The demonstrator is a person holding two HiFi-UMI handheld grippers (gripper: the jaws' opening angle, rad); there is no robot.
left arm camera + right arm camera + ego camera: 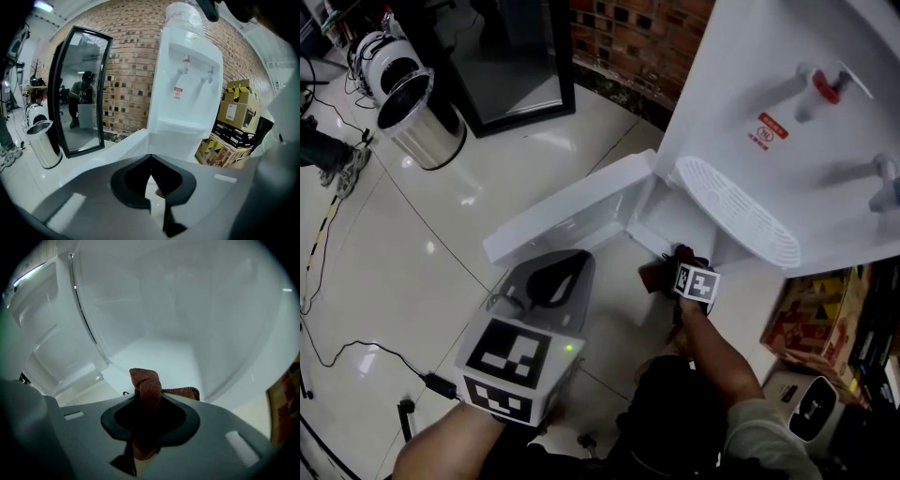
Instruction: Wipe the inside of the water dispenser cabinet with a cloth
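Closest, left gripper point(555, 279) hangs shut and empty, short of the cabinet point(161, 351). Right gripper point(146, 401) is nearer, clamped on the brown cloth point(145, 380) at the cabinet's mouth, with the cabinet floor straight ahead and below. The open door point(562, 211) flanks the cabinet's left, and the walls leave sweeping room.

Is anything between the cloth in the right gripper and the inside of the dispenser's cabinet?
Nothing visible. The cabinet door is swung open, the cabinet looks bare, and the right gripper holds the cloth facing its opening.
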